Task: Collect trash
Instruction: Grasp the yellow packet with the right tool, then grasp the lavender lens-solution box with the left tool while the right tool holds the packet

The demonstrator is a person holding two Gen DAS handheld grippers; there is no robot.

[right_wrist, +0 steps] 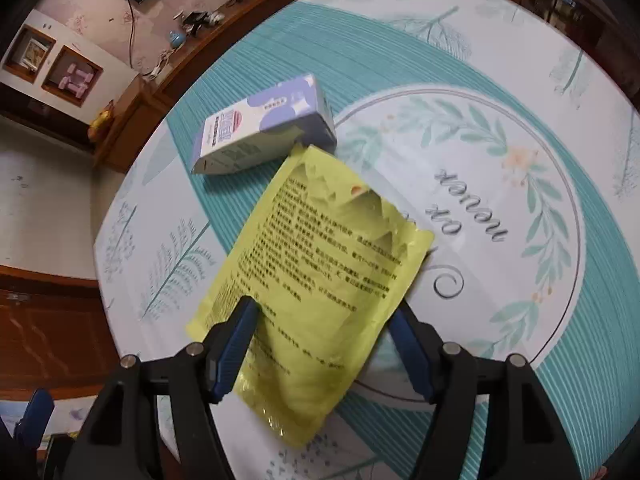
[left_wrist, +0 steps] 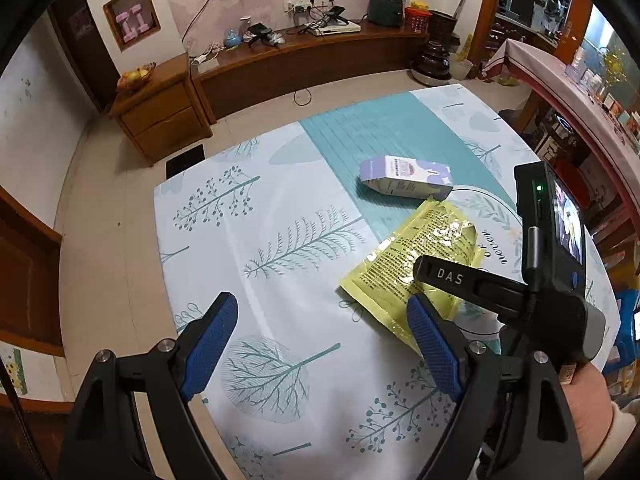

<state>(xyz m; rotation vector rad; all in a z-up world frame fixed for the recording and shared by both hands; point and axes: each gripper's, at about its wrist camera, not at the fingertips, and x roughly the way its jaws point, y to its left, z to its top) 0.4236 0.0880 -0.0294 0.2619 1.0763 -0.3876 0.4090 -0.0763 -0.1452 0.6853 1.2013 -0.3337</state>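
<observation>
Right hand-held gripper (right_wrist: 322, 350), black frame w/ blue ribbed pads, sits directly over the flat yellow foil pouch w/ black print (right_wrist: 316, 276); jaws wide, nothing pinched, one pad on each side of the pouch's near end, though whether the pads touch the film is unclear. Pouch lies flat on the round table w/ teal-and-white leaf-print cloth (right_wrist: 500, 184), long axis running away from the gripper toward the small purple-and-white carton (right_wrist: 266, 126), which lies on its side just beyond the pouch's far corner, touching or nearly so. So jaw line crosses the pouch's short width, which looks like the right approach for a pinch, but a flat film gives little to bite on; prob needs an edge or a crease lifted. Left gripper (left_wrist: 322, 344) is also spread wide & empty, hovering over bare cloth, w/ the pouch (left_wrist: 416, 272) off past its right pad and the carton (left_wrist: 404, 178) farther out. Right side is clearly nearer the pouch; left is better placed for the carton, in my judgement.
</observation>
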